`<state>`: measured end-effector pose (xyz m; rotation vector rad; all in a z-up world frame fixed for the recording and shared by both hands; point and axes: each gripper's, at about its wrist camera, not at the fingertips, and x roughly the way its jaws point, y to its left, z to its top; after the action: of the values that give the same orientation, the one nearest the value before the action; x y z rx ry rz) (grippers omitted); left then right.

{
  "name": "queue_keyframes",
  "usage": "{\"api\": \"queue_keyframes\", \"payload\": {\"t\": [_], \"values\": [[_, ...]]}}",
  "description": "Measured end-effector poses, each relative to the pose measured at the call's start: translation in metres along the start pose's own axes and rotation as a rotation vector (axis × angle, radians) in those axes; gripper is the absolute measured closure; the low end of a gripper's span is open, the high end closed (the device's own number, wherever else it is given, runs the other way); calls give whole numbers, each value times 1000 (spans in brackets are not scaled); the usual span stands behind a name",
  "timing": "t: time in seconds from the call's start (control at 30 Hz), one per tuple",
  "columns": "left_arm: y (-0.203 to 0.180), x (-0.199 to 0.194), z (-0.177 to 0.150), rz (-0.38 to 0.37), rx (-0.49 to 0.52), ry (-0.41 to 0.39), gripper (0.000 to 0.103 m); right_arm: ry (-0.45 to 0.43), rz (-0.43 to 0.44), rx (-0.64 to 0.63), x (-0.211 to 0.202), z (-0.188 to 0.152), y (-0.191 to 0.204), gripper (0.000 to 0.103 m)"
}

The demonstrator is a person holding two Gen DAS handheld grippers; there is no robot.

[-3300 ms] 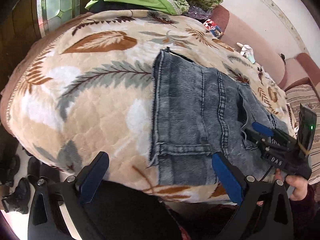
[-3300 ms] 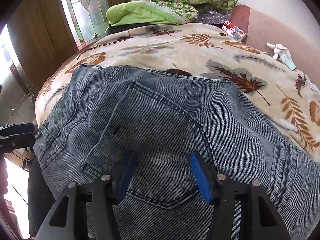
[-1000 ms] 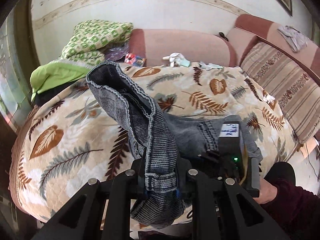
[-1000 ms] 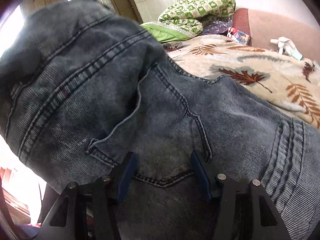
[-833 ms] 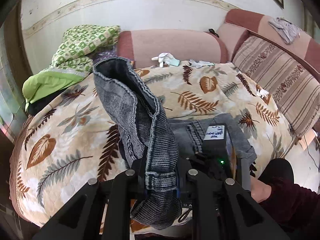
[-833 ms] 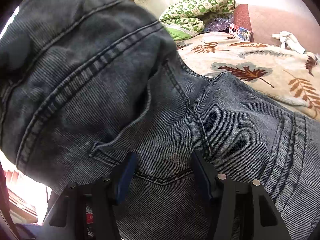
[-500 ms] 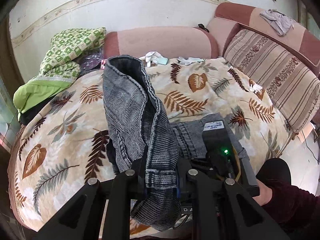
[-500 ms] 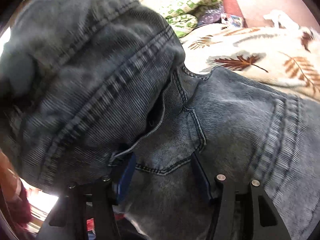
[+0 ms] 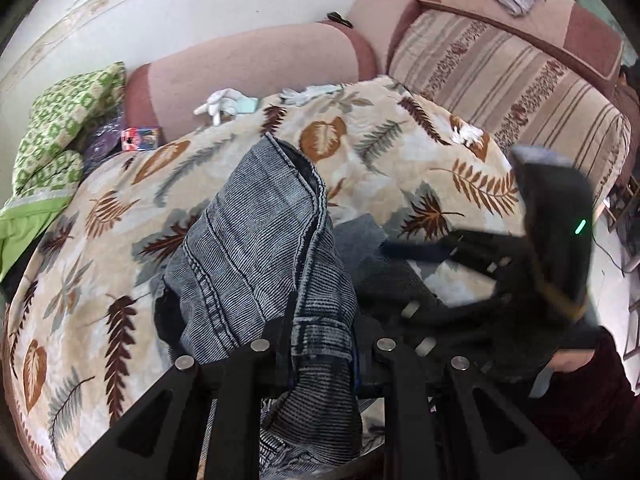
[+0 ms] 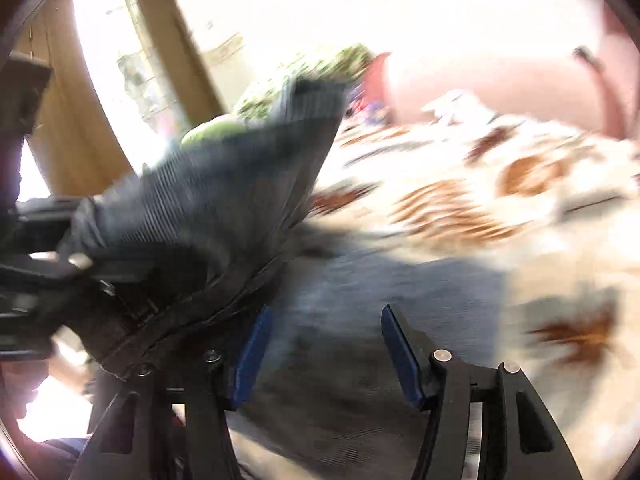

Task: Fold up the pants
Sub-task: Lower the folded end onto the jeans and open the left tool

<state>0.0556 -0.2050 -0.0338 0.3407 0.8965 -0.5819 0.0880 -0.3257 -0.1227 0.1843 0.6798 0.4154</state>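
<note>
Between the closed pads of the left tool (image 9: 322, 354) sits a bunched hem of the pants (image 9: 256, 248), the denim rising as a long ridge that runs away from that tool toward the far side of the leaf-print blanket (image 9: 400, 148). Just to its right the right tool (image 10: 326, 354) stands open with nothing between its pads, hovering over the flat part of the pants on the blanket. The left is therefore nearer to lay the lifted part across.
</note>
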Motion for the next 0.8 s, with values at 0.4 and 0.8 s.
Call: {"api": "queue_keyframes", "payload": {"t": [0.4,0.8], "values": [[-57,96,20,-143,30,187,61,-135,-201,444,-38,-13,-125,42],[10,-15,0,24,14,-153,26,-336,-3,256,-67,3,-86,42]]}}
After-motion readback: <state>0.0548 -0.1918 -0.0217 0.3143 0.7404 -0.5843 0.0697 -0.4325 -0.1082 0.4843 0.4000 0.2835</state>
